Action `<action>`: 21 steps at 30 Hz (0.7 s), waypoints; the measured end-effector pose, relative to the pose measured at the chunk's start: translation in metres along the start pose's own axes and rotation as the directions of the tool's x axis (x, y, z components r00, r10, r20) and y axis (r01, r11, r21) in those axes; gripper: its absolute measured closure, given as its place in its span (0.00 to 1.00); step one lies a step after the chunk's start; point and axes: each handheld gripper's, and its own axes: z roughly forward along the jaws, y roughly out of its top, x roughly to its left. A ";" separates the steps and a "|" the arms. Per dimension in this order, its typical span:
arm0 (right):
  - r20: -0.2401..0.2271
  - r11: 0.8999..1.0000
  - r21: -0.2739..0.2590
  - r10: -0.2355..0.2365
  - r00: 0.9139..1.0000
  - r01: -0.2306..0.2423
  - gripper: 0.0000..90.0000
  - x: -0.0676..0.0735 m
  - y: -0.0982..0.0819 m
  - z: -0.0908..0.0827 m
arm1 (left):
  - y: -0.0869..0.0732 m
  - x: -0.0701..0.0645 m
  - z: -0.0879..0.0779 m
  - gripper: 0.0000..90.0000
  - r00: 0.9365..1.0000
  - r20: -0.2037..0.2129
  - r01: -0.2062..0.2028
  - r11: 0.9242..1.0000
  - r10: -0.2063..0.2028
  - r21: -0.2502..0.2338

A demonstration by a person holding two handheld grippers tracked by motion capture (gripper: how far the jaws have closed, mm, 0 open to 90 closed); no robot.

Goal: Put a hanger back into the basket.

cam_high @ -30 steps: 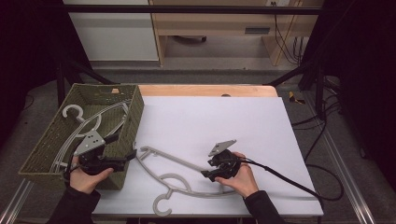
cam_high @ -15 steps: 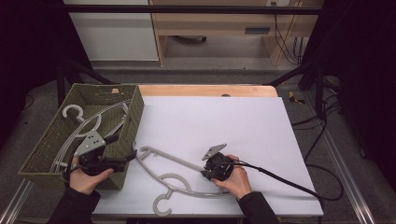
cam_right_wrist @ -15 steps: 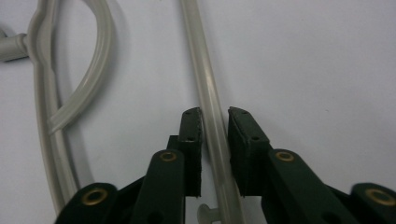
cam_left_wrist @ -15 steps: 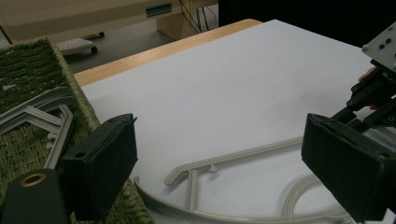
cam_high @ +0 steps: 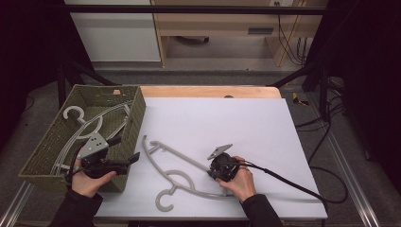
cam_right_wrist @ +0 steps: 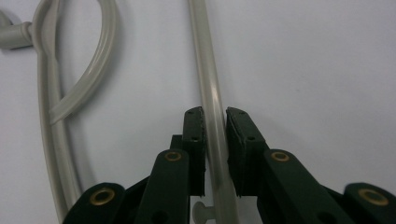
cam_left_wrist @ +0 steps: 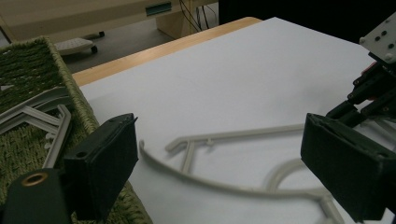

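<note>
A grey plastic hanger [cam_high: 179,161] lies flat on the white table, its hook toward the front edge. My right gripper [cam_high: 220,169] points down on its long bar. In the right gripper view the bar [cam_right_wrist: 205,70] runs between the pads, which have just been closing and now press on it from both sides [cam_right_wrist: 215,126]. My left gripper [cam_high: 126,149] is held over the basket's right wall with its jaws wide open and nothing in them [cam_left_wrist: 219,135]. In its view the hanger's far end [cam_left_wrist: 243,134] lies on the table ahead.
A green woven basket [cam_high: 137,113] stands at the table's left edge with several more grey hangers [cam_high: 90,127] inside. A black cable [cam_high: 283,182] trails right from my right gripper. A wooden strip [cam_high: 213,91] edges the table's far side.
The right gripper has shifted slightly left and lower onto the hanger's bar. The left gripper and the hanger have stayed where they were.
</note>
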 end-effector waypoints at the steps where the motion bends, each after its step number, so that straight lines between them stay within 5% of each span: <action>1: 0.008 1.000 0.004 0.024 1.000 -0.024 0.88 -0.002 -0.001 -0.001 | 0.000 0.000 0.000 0.11 1.000 0.001 -0.001 1.000 0.001 0.000; 6: 0.057 0.993 -0.003 0.115 0.992 -0.115 0.90 -0.015 -0.005 -0.005 | -0.001 -0.001 0.001 0.11 1.000 0.002 -0.001 1.000 0.001 0.003; 12: 0.114 0.965 -0.041 0.264 0.958 -0.261 0.90 -0.031 -0.012 -0.010 | 0.000 -0.002 0.001 0.11 1.000 0.003 -0.003 1.000 0.003 0.002; 13: 0.126 0.965 -0.050 0.260 0.957 -0.256 0.90 -0.034 -0.014 -0.010 | 0.000 -0.002 0.001 0.11 1.000 0.003 -0.004 1.000 0.004 0.003; 14: 0.140 0.954 -0.052 0.300 0.944 -0.296 0.90 -0.035 -0.014 -0.011 | 0.000 -0.002 0.001 0.12 1.000 0.004 -0.005 1.000 0.005 0.003; 16: 0.138 0.948 -0.068 0.319 0.938 -0.312 0.90 -0.042 -0.019 -0.012 | 0.000 -0.003 0.001 0.12 1.000 0.004 -0.007 1.000 0.007 0.005; 19: 0.124 0.945 -0.087 0.323 0.938 -0.314 0.86 -0.046 -0.022 -0.014 | -0.001 -0.003 0.002 0.12 1.000 0.005 -0.007 1.000 0.007 0.005; 21: 0.126 0.955 -0.108 0.287 0.949 -0.275 0.72 -0.046 -0.022 -0.017 | -0.001 -0.004 0.002 0.12 1.000 0.007 -0.009 1.000 0.009 0.006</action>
